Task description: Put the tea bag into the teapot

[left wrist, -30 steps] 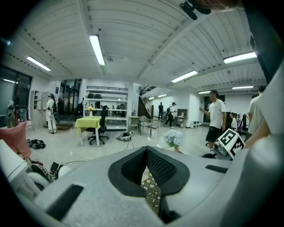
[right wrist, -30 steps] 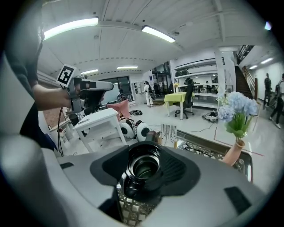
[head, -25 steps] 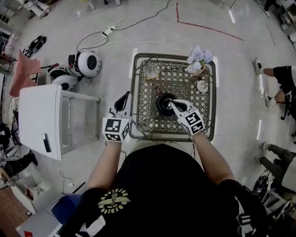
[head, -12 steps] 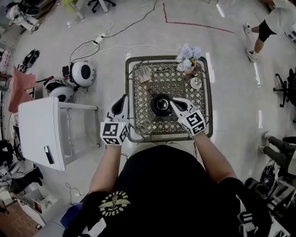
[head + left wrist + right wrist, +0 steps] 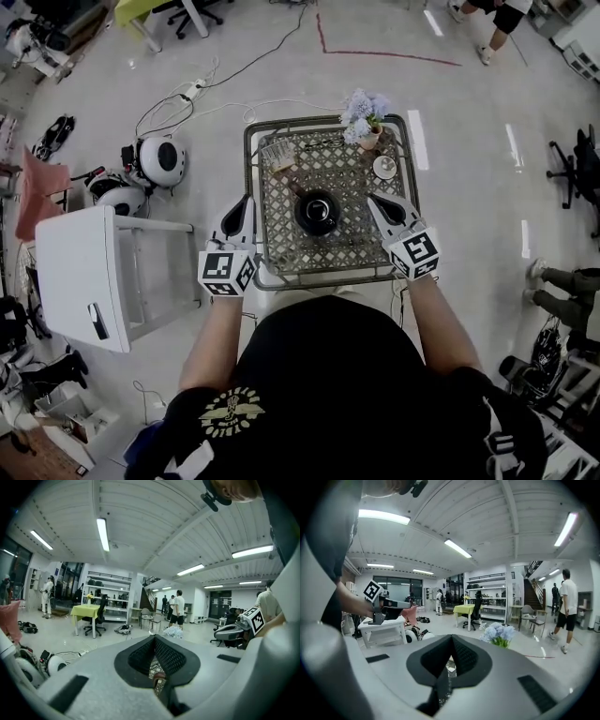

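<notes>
The black teapot (image 5: pixel 317 211) stands in the middle of the lattice-topped metal table (image 5: pixel 328 262), its top facing up. I cannot make out a tea bag anywhere. My left gripper (image 5: pixel 245 212) hovers over the table's left rim with its jaws shut and nothing between them. My right gripper (image 5: pixel 380 205) is over the table's right side, right of the teapot, also shut and empty. In the left gripper view the left gripper (image 5: pixel 154 641) shows its pads meeting, and the right gripper (image 5: pixel 451 641) shows the same in the right gripper view.
At the table's far right corner stands a pot of pale blue flowers (image 5: pixel 362 111), with a small white cup (image 5: pixel 384 167) in front. A pale packet (image 5: pixel 279 155) lies at the far left. A white cabinet (image 5: pixel 84 281) stands left of me. Cables and round devices (image 5: pixel 161 161) lie on the floor.
My right gripper has drawn back from above the teapot to the table's right side. The left gripper stays by the left rim. The head view has shifted.
</notes>
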{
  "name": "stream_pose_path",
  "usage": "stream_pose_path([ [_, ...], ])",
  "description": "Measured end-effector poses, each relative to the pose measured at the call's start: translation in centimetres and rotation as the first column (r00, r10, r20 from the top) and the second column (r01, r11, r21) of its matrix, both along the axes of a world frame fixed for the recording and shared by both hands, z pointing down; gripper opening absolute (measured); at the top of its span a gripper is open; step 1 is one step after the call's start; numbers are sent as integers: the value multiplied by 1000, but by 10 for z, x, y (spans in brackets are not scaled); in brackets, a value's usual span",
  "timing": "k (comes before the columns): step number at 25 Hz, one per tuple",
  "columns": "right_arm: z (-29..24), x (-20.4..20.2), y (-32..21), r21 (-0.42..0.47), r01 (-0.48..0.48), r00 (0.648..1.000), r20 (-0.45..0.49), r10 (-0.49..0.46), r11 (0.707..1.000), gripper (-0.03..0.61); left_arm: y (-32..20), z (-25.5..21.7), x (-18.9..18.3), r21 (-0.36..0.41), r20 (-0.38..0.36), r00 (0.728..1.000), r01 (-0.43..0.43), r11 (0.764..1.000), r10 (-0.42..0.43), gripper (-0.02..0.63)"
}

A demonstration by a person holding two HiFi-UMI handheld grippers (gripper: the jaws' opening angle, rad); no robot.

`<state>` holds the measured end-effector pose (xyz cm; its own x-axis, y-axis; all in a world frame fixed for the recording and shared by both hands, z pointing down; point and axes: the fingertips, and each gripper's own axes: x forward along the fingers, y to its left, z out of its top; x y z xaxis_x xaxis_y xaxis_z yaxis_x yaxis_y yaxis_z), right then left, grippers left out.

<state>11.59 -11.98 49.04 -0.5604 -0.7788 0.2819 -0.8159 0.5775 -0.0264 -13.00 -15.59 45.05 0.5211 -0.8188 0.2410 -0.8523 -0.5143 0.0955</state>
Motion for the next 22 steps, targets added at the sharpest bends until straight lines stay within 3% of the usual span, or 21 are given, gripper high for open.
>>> stream_pose_path([
  [8, -5, 24, 22, 12, -36, 999, 16, 36, 999, 9, 21, -7, 14, -2, -24, 1000, 5, 1000, -5, -5],
  [15, -2, 31, 39, 5, -27, 999, 24, 27, 1000, 9, 45, -10, 15, 7, 5, 999, 35, 999, -35, -5],
  [22, -11, 44, 60, 16, -16, 999, 34, 15, 1000, 9, 71, -22, 19, 15, -21, 997, 75, 997, -74, -5],
])
